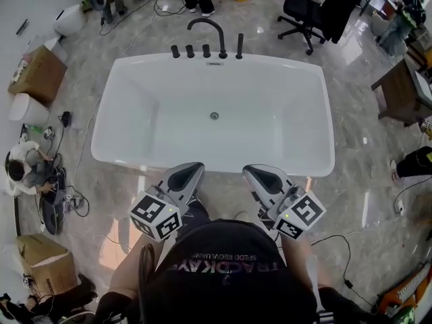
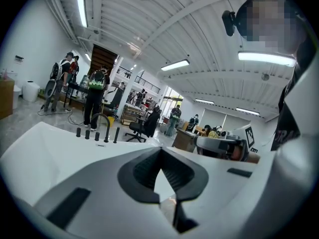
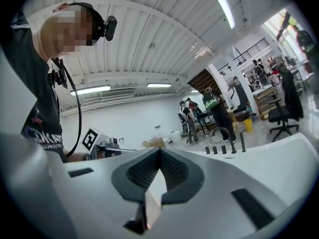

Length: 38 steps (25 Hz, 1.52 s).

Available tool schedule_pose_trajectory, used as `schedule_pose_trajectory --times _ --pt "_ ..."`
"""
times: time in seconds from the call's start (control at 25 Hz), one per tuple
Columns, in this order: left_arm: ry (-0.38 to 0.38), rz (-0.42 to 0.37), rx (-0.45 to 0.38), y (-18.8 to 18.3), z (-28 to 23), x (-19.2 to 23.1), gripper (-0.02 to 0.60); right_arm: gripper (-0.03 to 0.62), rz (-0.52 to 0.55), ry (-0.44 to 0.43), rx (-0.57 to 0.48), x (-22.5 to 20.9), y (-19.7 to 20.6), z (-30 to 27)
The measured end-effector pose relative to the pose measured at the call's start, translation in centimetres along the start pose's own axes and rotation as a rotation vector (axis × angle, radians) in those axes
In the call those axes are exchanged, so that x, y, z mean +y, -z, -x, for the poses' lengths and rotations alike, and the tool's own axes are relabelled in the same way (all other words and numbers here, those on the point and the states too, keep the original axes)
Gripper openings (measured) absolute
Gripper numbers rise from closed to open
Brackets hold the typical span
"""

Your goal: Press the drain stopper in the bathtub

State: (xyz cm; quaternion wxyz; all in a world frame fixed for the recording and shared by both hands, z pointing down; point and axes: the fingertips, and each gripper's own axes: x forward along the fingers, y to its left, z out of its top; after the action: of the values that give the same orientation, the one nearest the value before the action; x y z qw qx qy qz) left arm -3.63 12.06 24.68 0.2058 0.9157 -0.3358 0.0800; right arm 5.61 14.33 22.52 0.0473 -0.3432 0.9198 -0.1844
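Head view: the drain stopper (image 1: 214, 116) is a small round metal disc on the bottom of the bathtub (image 1: 108, 150), at mid-width and nearer the tap end. Nothing touches it. The tub is white, rectangular and freestanding. A black arched faucet (image 1: 208, 27) stands at the middle of its far rim, in line with a row of black knobs (image 1: 190, 50).

The left gripper (image 1: 192, 170) and the right gripper (image 1: 254, 172) are held side by side close to the person's chest. Their tips lie at the tub's near rim, well apart from the stopper. Left gripper view: jaw tips are pressed together with nothing between them. Right gripper view: same condition, jaws clenched and empty. Each gripper carries a marker cube (image 1: 156, 214) at its rear.

The tub stands on a glossy marble floor (image 1: 364, 140). A black office chair (image 1: 307, 15) stands beyond the far right corner. A cardboard box (image 1: 37, 73) lies to the left, and a person (image 1: 23, 164) sits on the floor near it among cables.
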Motion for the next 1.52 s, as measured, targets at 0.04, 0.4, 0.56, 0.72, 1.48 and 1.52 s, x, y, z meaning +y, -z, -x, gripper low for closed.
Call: schedule_pose_trajectory --times 0.04,0.4,0.56,0.72,1.48,1.52 --pt "0.009 -0.007 0.003 -0.4 0.2 1.0 0.008 0.011 -0.01 0.01 -0.001 0.1 0.0 -0.9" --pt "0.051 0.036 0.012 -2.1 0.6 8.6 0.008 0.011 -0.04 0.08 0.01 -1.3 -0.9 -7.8" --pt "0.07 0.063 0.019 -1.9 1.2 11.4 0.008 0.011 -0.029 0.102 0.022 -1.5 -0.7 -10.5" --pt "0.1 0.058 0.037 -2.1 2.0 14.0 0.008 0.011 -0.005 0.146 0.038 -1.5 -0.5 -13.3" --pt "0.101 0.025 0.02 -3.2 1.7 13.9 0.008 0.011 0.003 0.187 0.019 -2.8 -1.5 -12.8" --pt "0.088 0.025 0.017 -3.4 1.6 13.8 0.008 0.011 0.001 0.176 0.019 -3.2 -1.8 -12.8"
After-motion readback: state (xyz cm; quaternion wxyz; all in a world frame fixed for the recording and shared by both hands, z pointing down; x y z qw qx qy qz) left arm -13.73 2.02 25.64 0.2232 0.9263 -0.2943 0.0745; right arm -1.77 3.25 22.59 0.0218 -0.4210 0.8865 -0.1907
